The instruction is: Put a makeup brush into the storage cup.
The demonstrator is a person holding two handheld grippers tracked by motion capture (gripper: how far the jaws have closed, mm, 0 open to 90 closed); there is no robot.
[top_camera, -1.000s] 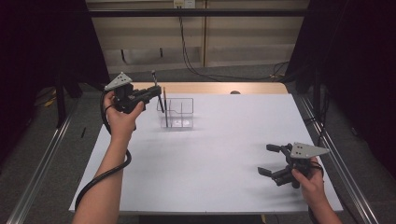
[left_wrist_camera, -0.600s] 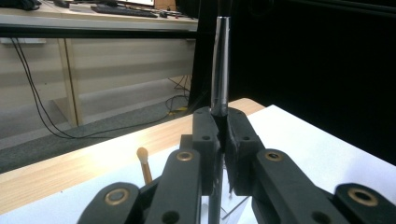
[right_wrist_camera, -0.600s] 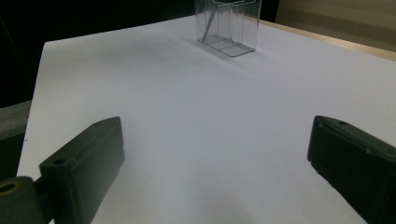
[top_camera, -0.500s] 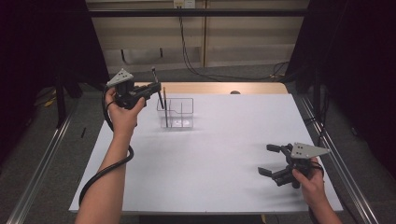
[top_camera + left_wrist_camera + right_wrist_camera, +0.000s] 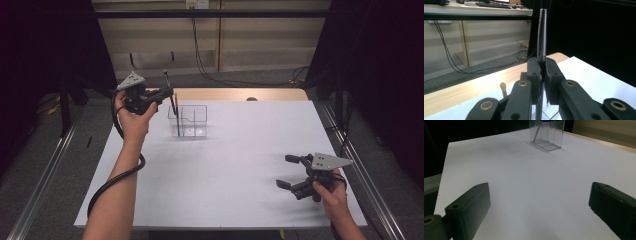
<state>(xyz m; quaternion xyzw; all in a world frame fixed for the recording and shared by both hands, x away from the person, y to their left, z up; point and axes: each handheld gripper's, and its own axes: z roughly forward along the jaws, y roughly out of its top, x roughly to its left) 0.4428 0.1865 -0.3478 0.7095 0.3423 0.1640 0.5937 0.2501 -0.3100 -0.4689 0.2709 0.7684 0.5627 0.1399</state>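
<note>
My left gripper (image 5: 168, 93) is raised over the table's far left, shut on a thin dark stick (image 5: 165, 75) that stands nearly upright. In the left gripper view the jaws (image 5: 541, 65) clamp its tapered silver-grey handle (image 5: 542, 35). Just right of it sits a clear divided container (image 5: 192, 120); a slim brush with a tan tip (image 5: 176, 112) stands in its left compartment. The same tan tip (image 5: 503, 86) shows beside the jaws. Whether the held stick's lower end reaches into the container I cannot tell. My right gripper (image 5: 284, 171) rests open near the table's front right.
The white table (image 5: 235, 165) spreads between the two grippers. A wooden strip (image 5: 240, 94) runs along its far edge, and metal rails (image 5: 45, 170) flank both sides. In the right gripper view the container (image 5: 546, 135) stands far ahead.
The left gripper with its stick has edged slightly upward. The right gripper has kept still.
</note>
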